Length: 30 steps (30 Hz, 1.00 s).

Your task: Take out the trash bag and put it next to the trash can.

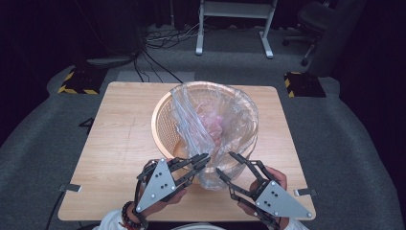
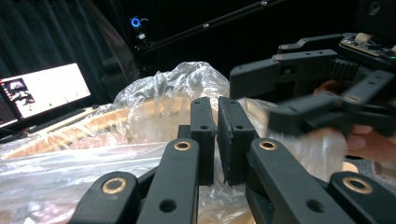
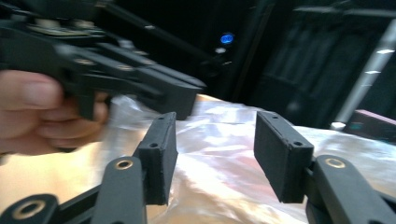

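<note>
At centre frame in the high view, a copper mesh wastebasket (image 1: 165,120) stands on a light wooden table (image 1: 119,134), lined with a clear plastic bag (image 1: 210,124). Lower centre, the left gripper (image 1: 203,160) pinches the bag's near edge, jaws nearly closed. Beside it, the right gripper (image 1: 225,163) hovers spread wide. Grey carpet (image 1: 38,143) surrounds the table; no readable writing.

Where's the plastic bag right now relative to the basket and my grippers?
In the high view the clear plastic bag sits inside the basket at table centre, spilling over its near rim between the left gripper and right gripper.
</note>
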### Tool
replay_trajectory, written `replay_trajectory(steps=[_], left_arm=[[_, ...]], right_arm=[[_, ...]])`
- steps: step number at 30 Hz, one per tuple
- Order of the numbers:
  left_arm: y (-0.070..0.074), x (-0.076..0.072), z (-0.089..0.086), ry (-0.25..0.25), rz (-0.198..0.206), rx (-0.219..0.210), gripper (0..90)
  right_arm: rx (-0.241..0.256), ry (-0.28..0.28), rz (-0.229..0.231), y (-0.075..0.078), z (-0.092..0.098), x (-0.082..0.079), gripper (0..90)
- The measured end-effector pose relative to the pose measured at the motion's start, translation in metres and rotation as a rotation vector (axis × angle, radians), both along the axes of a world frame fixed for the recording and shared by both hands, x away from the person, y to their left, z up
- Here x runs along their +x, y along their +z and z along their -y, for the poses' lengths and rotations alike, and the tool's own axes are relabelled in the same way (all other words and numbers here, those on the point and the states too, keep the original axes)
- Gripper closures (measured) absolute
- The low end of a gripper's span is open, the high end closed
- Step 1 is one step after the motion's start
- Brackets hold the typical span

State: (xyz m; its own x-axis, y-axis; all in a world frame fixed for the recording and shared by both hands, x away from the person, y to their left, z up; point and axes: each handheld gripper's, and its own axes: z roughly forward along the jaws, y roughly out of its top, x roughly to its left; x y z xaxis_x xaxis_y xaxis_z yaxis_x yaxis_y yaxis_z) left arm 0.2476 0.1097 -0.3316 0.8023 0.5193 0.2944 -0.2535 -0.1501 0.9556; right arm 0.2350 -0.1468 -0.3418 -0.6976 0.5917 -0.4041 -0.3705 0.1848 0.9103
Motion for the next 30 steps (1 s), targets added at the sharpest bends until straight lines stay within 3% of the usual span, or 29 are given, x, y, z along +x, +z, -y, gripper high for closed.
replay_trajectory(steps=[4,6,8,9,12,14,16,18,20,22,24,27,30], left_arm=[[0.002,-0.001,0.000,0.002,0.005,-0.006,83.4],[0.003,0.000,0.000,-0.018,0.000,-0.008,83.6],[0.003,-0.001,0.003,-0.016,0.003,-0.002,86.4],[0.003,-0.001,0.003,-0.040,0.003,0.006,84.0],[0.004,-0.002,0.002,-0.049,0.009,-0.017,74.9],[0.004,-0.002,-0.005,-0.075,0.013,-0.045,58.0],[0.002,-0.004,-0.014,-0.073,0.037,-0.054,50.2],[-0.001,-0.005,-0.025,-0.082,0.055,-0.043,45.7],[-0.003,-0.004,-0.034,-0.020,0.067,-0.022,46.2],[-0.006,0.001,-0.041,-0.026,0.033,-0.029,47.3],[-0.009,0.006,-0.044,-0.007,0.019,-0.009,49.5],[-0.013,0.010,-0.043,-0.020,0.007,0.008,52.8],[-0.016,0.008,-0.041,0.013,0.041,0.044,58.1]], right_arm=[[-0.068,0.062,-0.018,0.004,-0.012,-0.008,42.7],[-0.123,0.069,-0.040,0.004,-0.021,-0.009,37.6],[-0.142,0.064,-0.031,0.002,-0.029,-0.009,38.6],[-0.145,0.027,-0.011,0.001,-0.032,-0.008,41.5],[-0.151,-0.025,0.032,0.001,-0.033,-0.006,59.7],[-0.160,-0.065,0.043,-0.001,-0.032,-0.006,67.5],[-0.156,-0.075,0.067,-0.001,-0.029,-0.007,73.6],[-0.132,-0.057,0.060,0.000,-0.024,-0.009,84.7],[-0.125,-0.049,0.053,0.002,-0.019,-0.009,89.0],[-0.110,-0.063,0.052,0.002,-0.015,-0.009,89.9],[-0.055,-0.063,0.040,0.003,-0.008,-0.008,90.0],[0.023,-0.079,0.036,0.006,0.003,-0.006,90.0],[0.101,-0.120,0.021,0.004,0.014,0.000,90.0]])
